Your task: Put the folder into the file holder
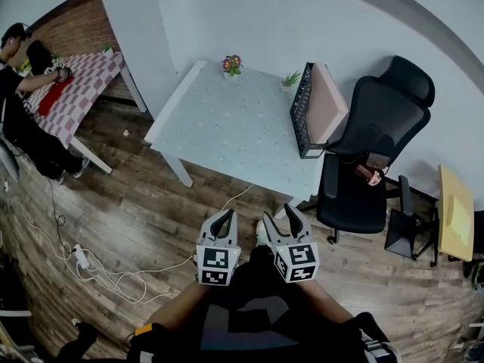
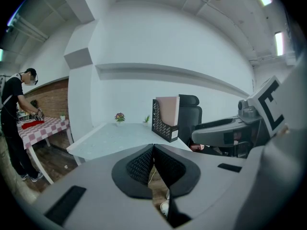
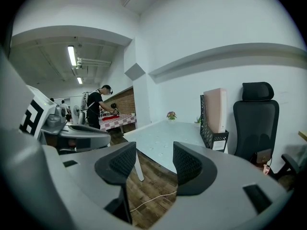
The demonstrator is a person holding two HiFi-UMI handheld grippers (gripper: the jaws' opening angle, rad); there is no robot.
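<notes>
So both my grippers are pulled in close to my body over the wood floor, well apart from the table [image 1: 227,131]. The left gripper [image 2: 153,147] has its fingers pressed together at the tips with nothing pinched between them. The right gripper [image 3: 153,152] is spread wide and empty too; through the gap I just see floor and a cable.

The folder [image 1: 327,103] is a pale pinkish one, and it's standing upright inside the black mesh file holder [image 1: 301,116], which sits along the right edge of the table. It leans a bit against the holder's outer side, and its top sticks out well above the mesh. From here I'd say it's already in, so the job looks done or close to it.

If I had to touch it again, my guess is it's light, thin and fairly stiff across the flat, but floppy if you pinch one corner. The faces look smooth, so probably a bit slippery. I'd take it on the exposed top edge, near the middle or toward the spine, pads flat on both faces. The holder itself looks light as well, so I'd expect it to skid along the edge if nudged, with an office chair [image 1: 378,142] right beside it.
</notes>
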